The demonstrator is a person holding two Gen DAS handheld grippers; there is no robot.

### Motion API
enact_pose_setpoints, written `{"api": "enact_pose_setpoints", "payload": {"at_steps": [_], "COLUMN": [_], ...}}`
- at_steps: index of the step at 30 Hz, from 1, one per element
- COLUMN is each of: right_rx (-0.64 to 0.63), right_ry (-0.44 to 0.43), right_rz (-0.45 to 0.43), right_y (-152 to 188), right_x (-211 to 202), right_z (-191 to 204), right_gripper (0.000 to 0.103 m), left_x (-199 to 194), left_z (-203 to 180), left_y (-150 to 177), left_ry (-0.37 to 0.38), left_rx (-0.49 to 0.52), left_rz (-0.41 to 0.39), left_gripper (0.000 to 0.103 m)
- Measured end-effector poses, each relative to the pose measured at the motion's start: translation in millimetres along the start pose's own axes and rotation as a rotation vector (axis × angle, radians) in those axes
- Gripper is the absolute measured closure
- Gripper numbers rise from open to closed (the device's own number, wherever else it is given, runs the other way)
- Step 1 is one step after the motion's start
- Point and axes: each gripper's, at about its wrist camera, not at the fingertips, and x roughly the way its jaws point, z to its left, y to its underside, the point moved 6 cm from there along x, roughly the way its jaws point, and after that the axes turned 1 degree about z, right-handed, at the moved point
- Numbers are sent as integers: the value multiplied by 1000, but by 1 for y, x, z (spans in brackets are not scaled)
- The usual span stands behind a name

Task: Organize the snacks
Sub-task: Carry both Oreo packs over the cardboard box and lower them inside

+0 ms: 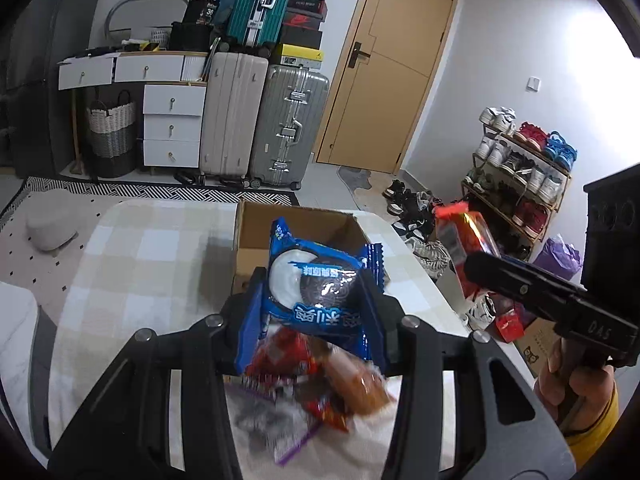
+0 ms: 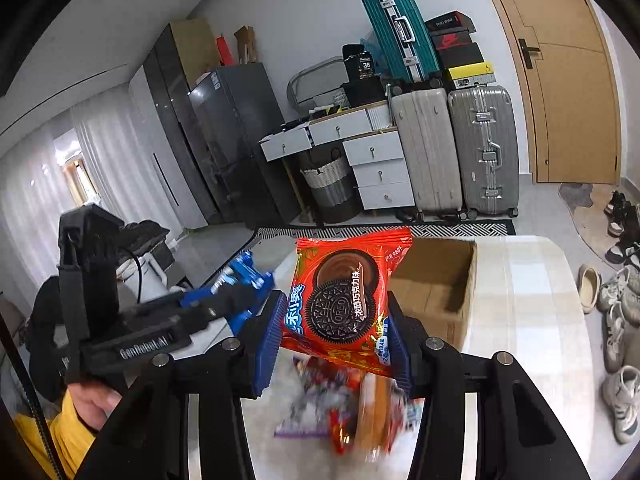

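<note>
Left gripper [image 1: 316,300] pinches blue Oreo packet [image 1: 320,292]; right gripper [image 2: 336,328] pinches red Oreo packet [image 2: 344,300]; both held above snack pile [image 1: 320,384] (blurred) on checked tablecloth [image 1: 152,248]; open cardboard box [image 1: 296,228] just beyond.

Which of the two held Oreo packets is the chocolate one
The red packet in the right gripper; the left gripper holds a blue packet picturing white cream.

Both tongs [image 1: 316,312] [image 2: 338,332] clamped, raised
</note>
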Motion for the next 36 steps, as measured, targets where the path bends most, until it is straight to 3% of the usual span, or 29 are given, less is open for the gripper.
{"api": "enact_pose_setpoints", "payload": {"at_steps": [7,16,25,36], "right_rx": [44,111,129,147], "right_ry": [44,60,115,134], "right_rz": [39,133,178,227], "right_y": [-40,-35,-19,-2], "right_x": [66,144,173,185], "right_z": [-38,-78,-106,-120], "right_gripper": [55,55,55,55], "left_x": [77,176,257,309], "left_z": [13,14,28,36], "left_y": [-33,-49,-41,-24], "left_ry": [-15,-34,-56,-74], "left_rx": [-45,-17,-33,-63], "left_rz": [54,125,195,266], "left_gripper": [62,62,62,62]}}
